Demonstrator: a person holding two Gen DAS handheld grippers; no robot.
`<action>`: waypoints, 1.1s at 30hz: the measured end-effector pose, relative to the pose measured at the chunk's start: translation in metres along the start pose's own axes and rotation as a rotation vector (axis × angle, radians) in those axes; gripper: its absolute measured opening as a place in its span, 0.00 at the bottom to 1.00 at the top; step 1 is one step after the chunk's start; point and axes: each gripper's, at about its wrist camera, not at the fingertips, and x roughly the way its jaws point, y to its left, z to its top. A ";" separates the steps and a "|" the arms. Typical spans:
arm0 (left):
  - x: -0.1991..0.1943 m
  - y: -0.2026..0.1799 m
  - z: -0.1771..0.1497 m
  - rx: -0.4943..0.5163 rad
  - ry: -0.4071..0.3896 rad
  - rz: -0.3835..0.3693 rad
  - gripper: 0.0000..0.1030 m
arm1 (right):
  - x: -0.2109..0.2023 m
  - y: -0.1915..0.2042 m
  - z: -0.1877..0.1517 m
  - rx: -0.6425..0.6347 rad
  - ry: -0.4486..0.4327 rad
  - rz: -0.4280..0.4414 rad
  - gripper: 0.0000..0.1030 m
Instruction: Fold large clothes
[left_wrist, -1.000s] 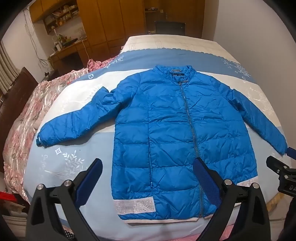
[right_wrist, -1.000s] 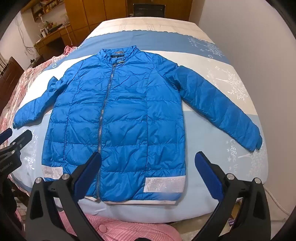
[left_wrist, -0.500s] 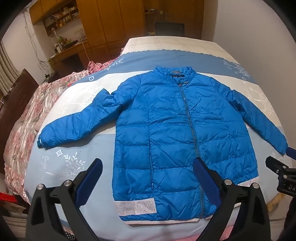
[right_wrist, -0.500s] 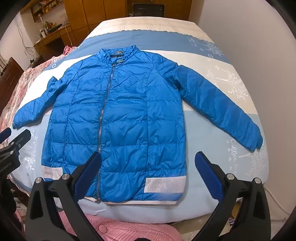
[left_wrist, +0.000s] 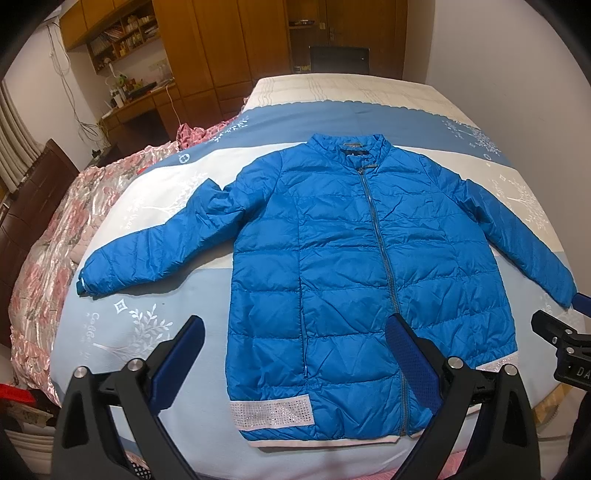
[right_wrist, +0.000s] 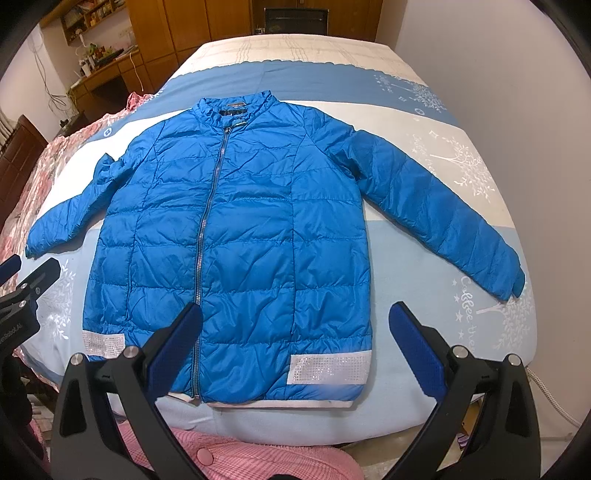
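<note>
Left tool (left_wrist: 293, 338) and right tool (right_wrist: 295, 325): jaws apart, holding nothing, above the hem. Blue jacket (right_wrist: 236, 236) lies flat on the bed (right_wrist: 436, 122), zipped, sleeves spread; no fold made yet.

The jacket (left_wrist: 354, 266) lies flat on the bed (left_wrist: 147, 321), front up, collar at the far end, hem at the near edge, sleeves spread to either side. Both grippers hang above the near edge, apart from the jacket: the left gripper (left_wrist: 295, 347) left of the zip, the right gripper (right_wrist: 295, 332) right of it. A desk (left_wrist: 136, 107) stands beyond the bed, to the left.
</note>
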 end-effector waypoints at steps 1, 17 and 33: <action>0.000 0.000 0.000 0.000 0.000 0.000 0.95 | 0.000 0.000 0.000 0.000 -0.001 0.000 0.97; -0.001 0.001 0.000 0.000 -0.001 -0.001 0.95 | 0.001 0.001 0.000 0.000 -0.002 0.001 0.97; -0.003 0.001 0.000 0.000 -0.006 0.002 0.95 | -0.002 0.004 0.000 -0.006 -0.008 -0.002 0.97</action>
